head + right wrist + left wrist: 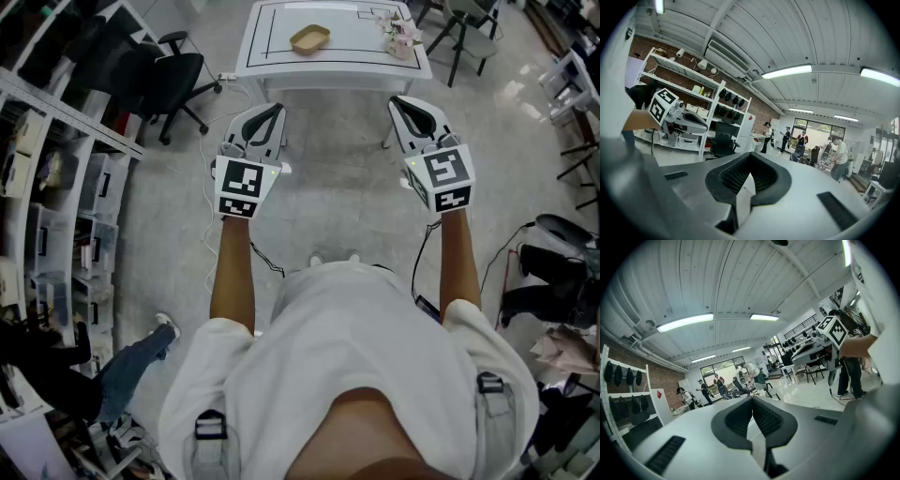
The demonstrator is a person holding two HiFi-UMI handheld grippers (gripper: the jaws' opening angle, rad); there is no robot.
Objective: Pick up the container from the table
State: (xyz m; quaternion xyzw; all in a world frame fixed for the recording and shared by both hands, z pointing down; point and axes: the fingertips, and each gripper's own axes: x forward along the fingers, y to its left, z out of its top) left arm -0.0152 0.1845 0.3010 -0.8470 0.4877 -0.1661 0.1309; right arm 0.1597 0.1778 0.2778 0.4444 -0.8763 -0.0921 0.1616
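A shallow tan container (310,38) lies on the white table (281,56) far ahead in the head view, well beyond both grippers. My left gripper (270,111) is held out over the floor short of the table, jaws shut with nothing between them. My right gripper (401,101) is held level with it to the right, also shut and empty. In the left gripper view the dark pads (765,417) meet at the tip (752,401). The right gripper view shows the same closed pads (733,177). Neither gripper view shows the container.
A small bunch of pink flowers (401,36) stands at the table's right end. Black office chairs (173,80) and shelving (56,187) line the left side, and cables (511,262) trail over the floor at the right. Several people (836,157) stand in the distance.
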